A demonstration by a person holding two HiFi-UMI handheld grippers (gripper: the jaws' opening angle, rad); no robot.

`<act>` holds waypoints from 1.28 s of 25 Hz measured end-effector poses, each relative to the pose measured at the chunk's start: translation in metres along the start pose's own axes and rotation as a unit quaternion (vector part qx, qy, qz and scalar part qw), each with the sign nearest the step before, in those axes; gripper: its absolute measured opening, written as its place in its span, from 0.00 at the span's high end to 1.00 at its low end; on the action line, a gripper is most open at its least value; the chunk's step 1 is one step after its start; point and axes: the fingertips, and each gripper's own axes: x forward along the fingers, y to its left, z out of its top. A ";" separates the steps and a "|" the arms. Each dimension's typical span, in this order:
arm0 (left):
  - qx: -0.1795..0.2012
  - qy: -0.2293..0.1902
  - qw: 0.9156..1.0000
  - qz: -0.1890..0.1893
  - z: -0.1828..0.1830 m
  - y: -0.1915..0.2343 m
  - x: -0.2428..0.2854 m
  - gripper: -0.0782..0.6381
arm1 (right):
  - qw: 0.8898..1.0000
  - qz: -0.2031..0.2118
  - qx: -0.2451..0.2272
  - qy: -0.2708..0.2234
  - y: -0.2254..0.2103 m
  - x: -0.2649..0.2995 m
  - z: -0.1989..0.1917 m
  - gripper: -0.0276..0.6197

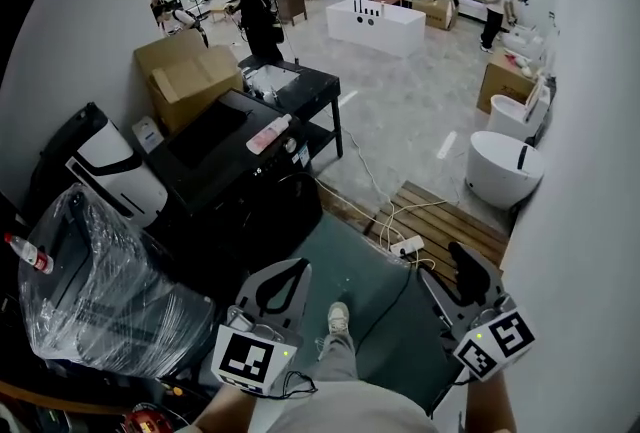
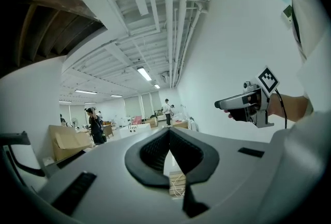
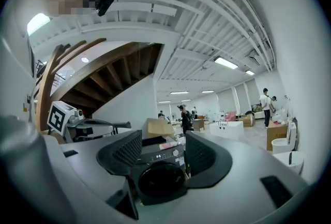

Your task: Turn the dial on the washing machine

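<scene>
Hall, large and white-walled, seen steeply from above by a person holding a tool in each hand. A black front-loading washing machine (image 1: pixel 225 161) stands on the floor ahead and to the person's left, well apart from both tools. A pink pack (image 1: pixel 270 134) lies on its top, and a cardboard box (image 1: pixel 190 71) sits behind it.

The left hand-held gripper (image 1: pixel 297 269) is low in the head view, above its marker cube. In the left gripper view its jaws are closed together, the tips meeting in a peak with nothing between them.

The right hand-held gripper (image 1: pixel 462 261) is raised at the lower right, near the white wall. In the right gripper view its jaws stand wide apart and hold nothing. The washing machine shows far off through the gap, with its round dark door below a control strip. The dial (image 3: pixel 176 152) is a small pale knob towards the right end of that strip, and neither tool touches it.

A wooden pallet (image 1: pixel 445 221) with a white power strip (image 1: pixel 405 246) lies on the floor to the right of the machine. A white bathtub (image 1: pixel 375 26) stands further back.
</scene>
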 end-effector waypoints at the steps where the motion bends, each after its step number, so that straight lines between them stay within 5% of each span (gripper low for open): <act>1: 0.000 -0.001 1.000 0.006 -0.002 0.009 0.007 0.87 | 1.000 -0.004 -0.003 0.002 -0.006 0.009 0.000 0.54; 5: 0.005 0.011 0.999 0.045 -0.019 0.062 0.032 0.87 | 1.000 -0.007 0.003 0.014 -0.029 0.052 -0.004 0.54; 19: 0.008 0.059 0.995 0.085 -0.081 0.249 0.149 0.87 | 0.996 0.022 0.033 0.083 -0.091 0.282 -0.019 0.54; 32: -0.014 0.094 0.982 0.161 -0.110 0.341 0.182 0.87 | 0.985 0.095 0.050 0.135 -0.115 0.451 -0.051 0.54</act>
